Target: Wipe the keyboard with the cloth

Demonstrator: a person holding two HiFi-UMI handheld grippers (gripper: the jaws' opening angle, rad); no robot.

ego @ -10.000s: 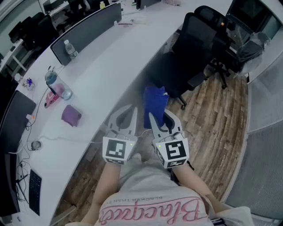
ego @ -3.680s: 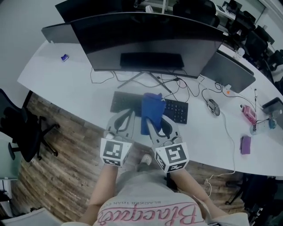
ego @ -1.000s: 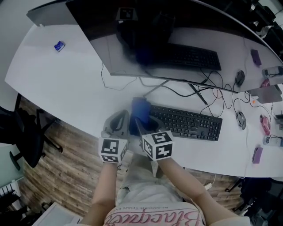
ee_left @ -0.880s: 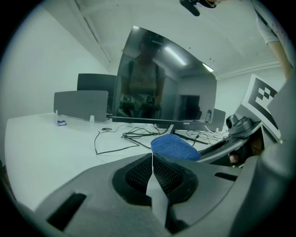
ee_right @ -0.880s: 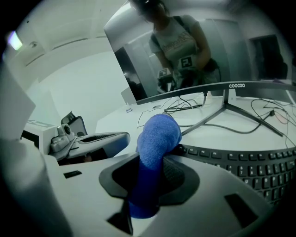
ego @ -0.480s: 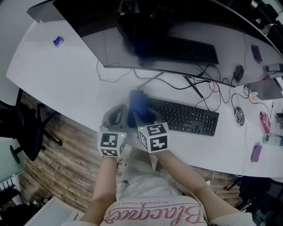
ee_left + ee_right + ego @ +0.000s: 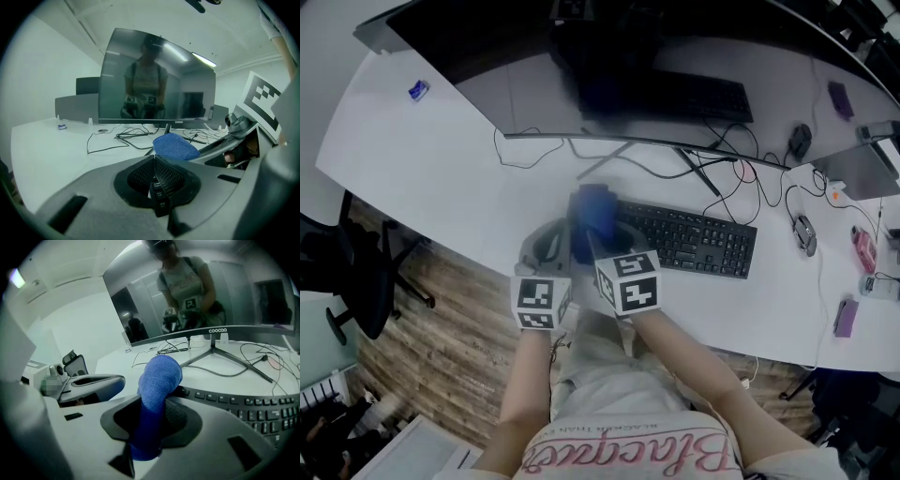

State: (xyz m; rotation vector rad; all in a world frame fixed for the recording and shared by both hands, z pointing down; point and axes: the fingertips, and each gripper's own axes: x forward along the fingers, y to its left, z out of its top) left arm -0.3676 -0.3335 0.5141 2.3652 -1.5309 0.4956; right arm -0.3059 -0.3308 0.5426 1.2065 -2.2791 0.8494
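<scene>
A black keyboard [image 7: 689, 240] lies on the white desk [image 7: 441, 169] in front of a wide curved monitor [image 7: 609, 66]. My right gripper [image 7: 602, 240] is shut on a blue cloth [image 7: 592, 214], which sticks up past its jaws over the keyboard's left end. The right gripper view shows the cloth [image 7: 158, 380] bunched between the jaws, with the keyboard [image 7: 248, 409] stretching off to the right. My left gripper [image 7: 550, 236] sits close beside on the left, shut with nothing in it. In the left gripper view its jaws meet at the tips, and the cloth [image 7: 174, 145] shows just beyond them.
Black cables [image 7: 675, 164] trail from the monitor stand behind the keyboard. A mouse [image 7: 803, 234] lies to the right, a purple item [image 7: 844, 319] near the desk's right edge, and a small blue object [image 7: 417, 90] at the far left. An office chair [image 7: 356, 272] stands left of me.
Ten seconds ago I faced another desk; now I stand at this keyboard. Over the last second both grippers and the cloth have stayed at the keyboard's left end, shifting only slightly.
</scene>
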